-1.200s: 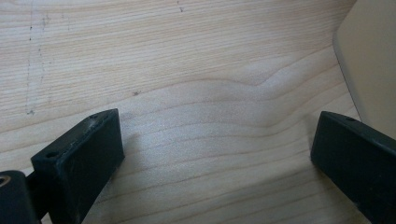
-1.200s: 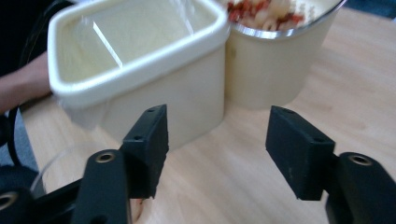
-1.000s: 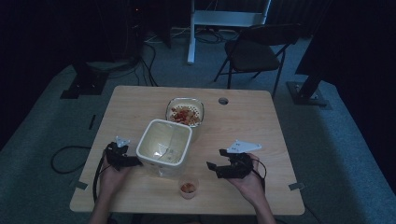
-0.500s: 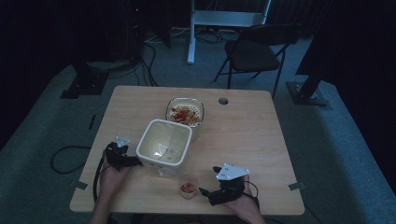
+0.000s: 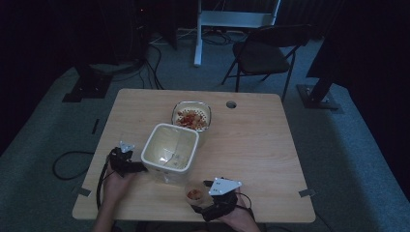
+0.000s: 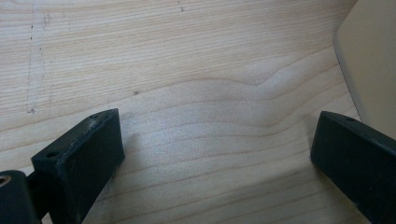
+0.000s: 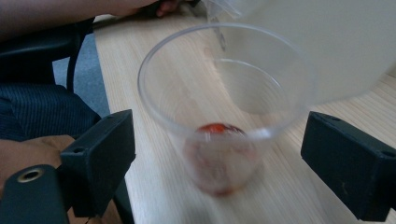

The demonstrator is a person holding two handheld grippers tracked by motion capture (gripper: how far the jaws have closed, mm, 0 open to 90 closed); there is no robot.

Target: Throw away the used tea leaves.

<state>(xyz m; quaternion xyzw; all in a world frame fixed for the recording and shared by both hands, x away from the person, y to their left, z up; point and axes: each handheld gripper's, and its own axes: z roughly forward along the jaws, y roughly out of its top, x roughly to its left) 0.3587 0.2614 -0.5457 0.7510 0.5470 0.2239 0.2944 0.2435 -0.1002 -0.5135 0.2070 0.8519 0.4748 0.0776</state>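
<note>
A clear plastic cup [image 7: 224, 116] with something red at its bottom stands near the table's front edge [image 5: 194, 195]. My right gripper [image 5: 202, 203] is open, its jaws on either side of the cup without touching it [image 7: 219, 168]. A large white square container [image 5: 170, 149] stands in the middle of the table. My left gripper [image 5: 138, 167] is open beside the container's left wall, over bare wood [image 6: 215, 154]. The container's wall [image 6: 371, 60] fills the right edge of the left gripper view.
A glass bowl [image 5: 192, 116] of red and orange food sits behind the white container. The wooden table [image 5: 251, 145] has a round cable hole [image 5: 231, 104] at the back. A folding chair [image 5: 263, 53] stands beyond the table. A person's leg [image 7: 42, 116] is beside the table edge.
My right gripper has swung from the table's right middle down to the front edge and now brackets the plastic cup. The left gripper and the containers have stayed put.
</note>
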